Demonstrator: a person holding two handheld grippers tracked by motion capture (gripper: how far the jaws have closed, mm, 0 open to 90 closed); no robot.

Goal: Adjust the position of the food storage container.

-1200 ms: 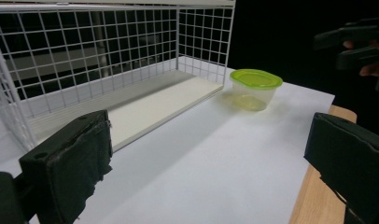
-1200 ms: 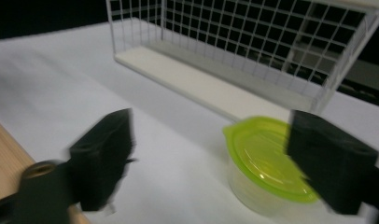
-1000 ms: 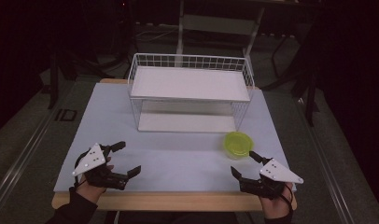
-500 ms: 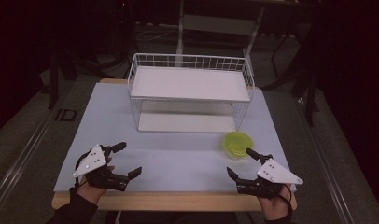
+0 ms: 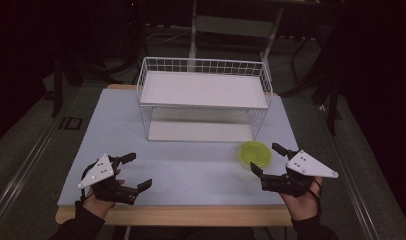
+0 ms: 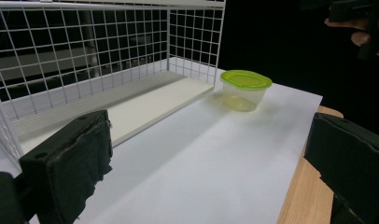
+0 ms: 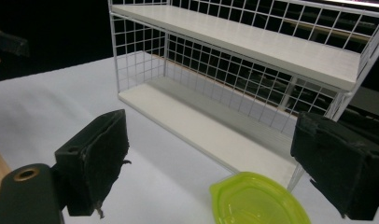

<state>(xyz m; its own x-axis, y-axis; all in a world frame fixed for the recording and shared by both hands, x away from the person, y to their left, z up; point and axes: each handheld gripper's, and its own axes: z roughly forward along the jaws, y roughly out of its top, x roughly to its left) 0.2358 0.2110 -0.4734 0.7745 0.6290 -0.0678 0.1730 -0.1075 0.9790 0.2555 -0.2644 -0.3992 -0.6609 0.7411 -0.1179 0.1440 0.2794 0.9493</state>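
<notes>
A small clear container with a lime-green lid [image 5: 256, 154] stands on the white table cover, just in front of the rack's right end. My right gripper [image 5: 265, 157] hovers right by it, open, its jaws having just been opening. In the right gripper view the green-lidded container [image 7: 257, 201] sits low between the right gripper's [image 7: 220, 158] spread jaws, and the pads do not touch it. My left gripper [image 5: 140, 170] rests open near the table's front left with nothing in it. The left gripper [image 6: 201, 163] looks across at the container [image 6: 246, 88].
A white wire rack [image 5: 203, 100] with two white shelves stands at the middle back of the table [image 5: 191, 170]; its mesh wall [image 6: 108, 60] is close on the left gripper's left, and its upper shelf [image 7: 253, 42] lies ahead of the right gripper. The wooden table edge [image 5: 181, 216] runs along the front.
My right gripper has lifted and come closer to the green-lidded container, with its jaws a little wider. The left gripper has stayed put.
</notes>
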